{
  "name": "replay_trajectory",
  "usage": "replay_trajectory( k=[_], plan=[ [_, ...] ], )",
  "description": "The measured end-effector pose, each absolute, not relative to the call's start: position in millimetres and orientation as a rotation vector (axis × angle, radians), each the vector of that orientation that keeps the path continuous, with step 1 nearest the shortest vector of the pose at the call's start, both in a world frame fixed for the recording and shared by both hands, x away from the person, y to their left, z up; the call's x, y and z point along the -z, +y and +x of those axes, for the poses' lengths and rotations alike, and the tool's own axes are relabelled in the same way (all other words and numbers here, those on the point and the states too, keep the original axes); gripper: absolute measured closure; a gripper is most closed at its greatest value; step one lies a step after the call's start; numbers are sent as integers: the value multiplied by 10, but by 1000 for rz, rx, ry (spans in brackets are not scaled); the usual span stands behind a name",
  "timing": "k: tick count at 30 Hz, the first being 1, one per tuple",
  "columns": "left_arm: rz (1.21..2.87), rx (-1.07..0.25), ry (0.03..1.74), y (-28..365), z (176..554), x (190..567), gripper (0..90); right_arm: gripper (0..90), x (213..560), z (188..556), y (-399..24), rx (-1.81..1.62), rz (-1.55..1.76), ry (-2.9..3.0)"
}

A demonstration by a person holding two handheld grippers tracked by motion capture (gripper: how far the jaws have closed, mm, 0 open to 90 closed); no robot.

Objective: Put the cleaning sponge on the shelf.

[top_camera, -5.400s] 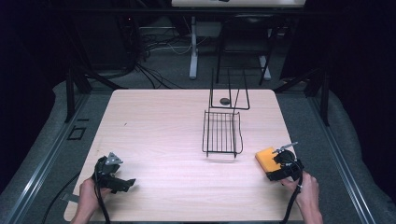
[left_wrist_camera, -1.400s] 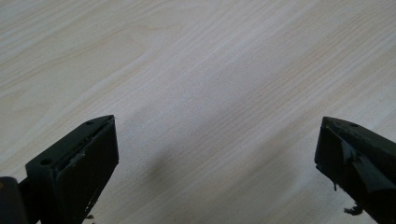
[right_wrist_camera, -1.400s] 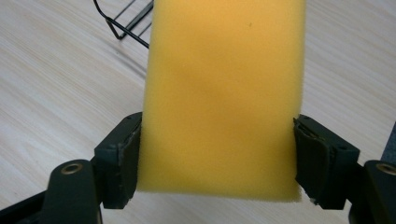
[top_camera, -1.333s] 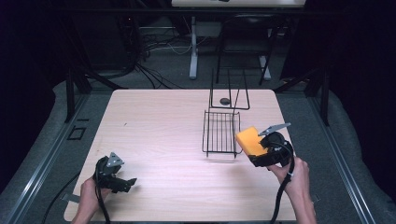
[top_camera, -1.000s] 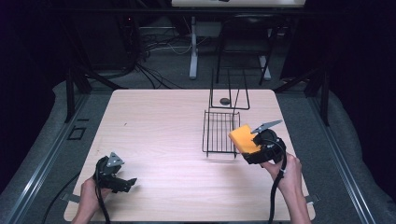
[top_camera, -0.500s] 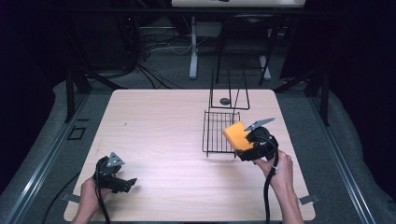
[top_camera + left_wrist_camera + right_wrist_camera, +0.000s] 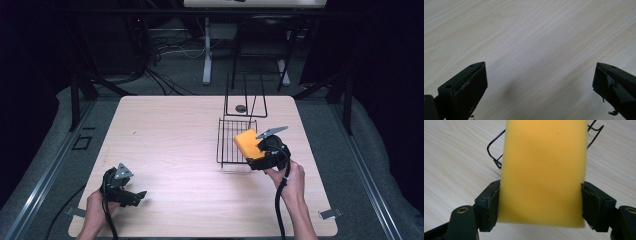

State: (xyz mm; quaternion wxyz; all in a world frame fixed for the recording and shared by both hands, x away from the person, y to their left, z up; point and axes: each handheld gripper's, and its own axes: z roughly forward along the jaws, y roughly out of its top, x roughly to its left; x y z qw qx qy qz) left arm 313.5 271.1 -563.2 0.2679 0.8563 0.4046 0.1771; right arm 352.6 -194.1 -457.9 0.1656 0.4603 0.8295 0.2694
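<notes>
A yellow sponge (image 7: 248, 143) is clamped between the jaws of my right gripper (image 7: 257, 152), which holds it over the near right corner of a black wire basket (image 7: 227, 132). In the right gripper view the sponge (image 7: 542, 172) fills the middle, both pads (image 7: 489, 203) press its sides, and the basket wire (image 7: 495, 160) curves behind it. My left gripper (image 7: 131, 196) rests low at the table's near left, jaws pointing right. In the left gripper view its fingers (image 7: 467, 87) stand wide apart over bare wood, nothing between them.
A tall wire frame (image 7: 245, 97) stands behind the basket with a small dark round object (image 7: 241, 108) at its foot. The pale wooden table (image 7: 165, 145) has dark floor, cables and stand legs beyond its far edge.
My right gripper has carried the sponge leftward and slightly down, from beside the basket's right edge to over its near right corner. The left gripper has stayed put.
</notes>
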Motion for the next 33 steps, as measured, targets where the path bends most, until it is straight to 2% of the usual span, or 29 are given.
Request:
replay_trajectory(
  k=[33],
  plan=[
    [2318, -475, 1084, 2696, 3128, 5629, 0, 251, 4781, 3699, -1746, -807, 1366, 2278]
  ],
)
